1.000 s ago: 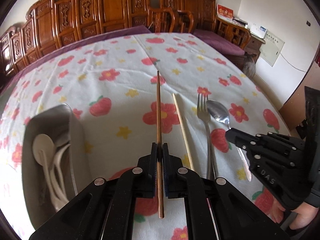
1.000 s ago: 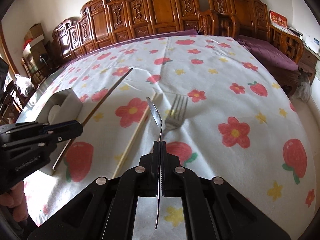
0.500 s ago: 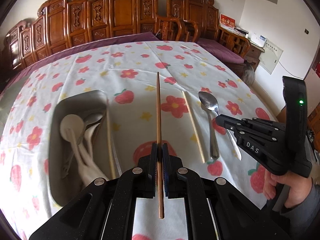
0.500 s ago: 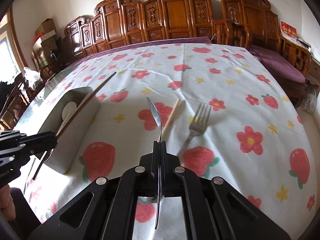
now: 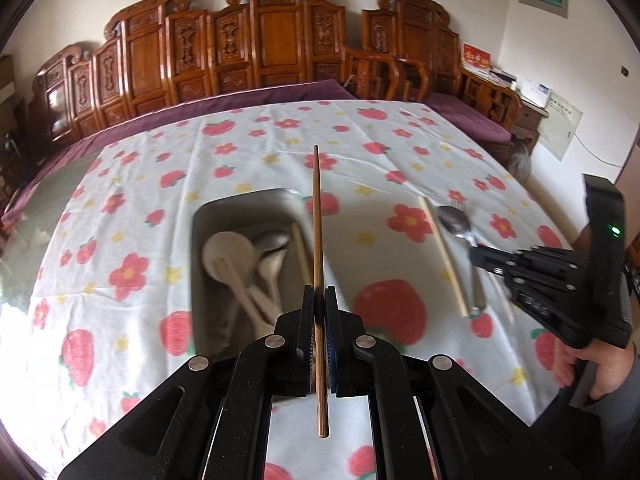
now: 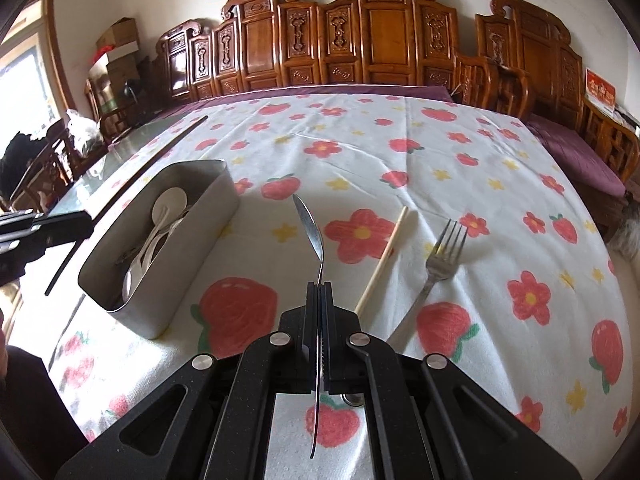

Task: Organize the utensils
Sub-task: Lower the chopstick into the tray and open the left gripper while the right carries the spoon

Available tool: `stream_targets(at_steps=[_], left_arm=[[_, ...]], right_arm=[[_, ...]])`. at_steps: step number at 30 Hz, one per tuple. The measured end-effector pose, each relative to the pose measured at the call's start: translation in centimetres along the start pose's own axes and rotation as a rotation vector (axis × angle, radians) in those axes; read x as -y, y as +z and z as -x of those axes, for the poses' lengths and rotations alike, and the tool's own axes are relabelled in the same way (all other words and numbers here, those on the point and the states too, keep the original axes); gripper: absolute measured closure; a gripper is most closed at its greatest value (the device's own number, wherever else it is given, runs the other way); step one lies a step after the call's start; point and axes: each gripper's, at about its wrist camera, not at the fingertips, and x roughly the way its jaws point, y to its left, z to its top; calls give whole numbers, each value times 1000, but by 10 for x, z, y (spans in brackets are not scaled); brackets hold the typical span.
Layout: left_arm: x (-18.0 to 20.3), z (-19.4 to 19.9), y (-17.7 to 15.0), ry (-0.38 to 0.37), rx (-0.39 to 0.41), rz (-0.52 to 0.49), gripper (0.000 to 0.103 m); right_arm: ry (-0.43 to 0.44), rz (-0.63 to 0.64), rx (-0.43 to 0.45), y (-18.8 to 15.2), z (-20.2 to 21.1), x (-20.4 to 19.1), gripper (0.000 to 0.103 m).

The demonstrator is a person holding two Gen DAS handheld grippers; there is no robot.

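Note:
My left gripper (image 5: 319, 300) is shut on a dark wooden chopstick (image 5: 317, 216) and holds it above the right side of the grey utensil bin (image 5: 200, 280). The bin holds white spoons (image 5: 228, 256), a metal spoon and a pale chopstick. My right gripper (image 6: 320, 292) is shut on a metal spoon (image 6: 308, 220), held in the air right of the bin (image 6: 192, 248). A pale chopstick (image 6: 382, 260) and a metal fork (image 6: 440, 260) lie on the cloth to the right. The left gripper (image 6: 56, 226) with its chopstick (image 6: 152, 164) shows at the left edge.
The table wears a white cloth with strawberries and flowers (image 5: 120, 208). Carved wooden chairs (image 5: 280, 48) line the far side. The person's right hand (image 5: 592, 368) and the right gripper (image 5: 480, 256) are at the right, above the table's edge.
Both grippers have risen and moved left with their utensils. The left chopstick now hangs over the bin; the bin sits nearer the middle of both views.

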Motion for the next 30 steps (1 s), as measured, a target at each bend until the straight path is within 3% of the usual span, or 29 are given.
stream_targets(at_steps=[9, 27, 30], left_arm=[[-36, -29, -8, 24, -33, 38, 99], [-54, -51, -8, 3, -65, 93, 96], [-57, -44, -6, 8, -42, 91, 94]], right_arm=[[-15, 52, 3, -1, -1, -8, 101], [6, 107, -8, 13, 2, -38, 101], [16, 115, -1, 21, 5, -49, 101]])
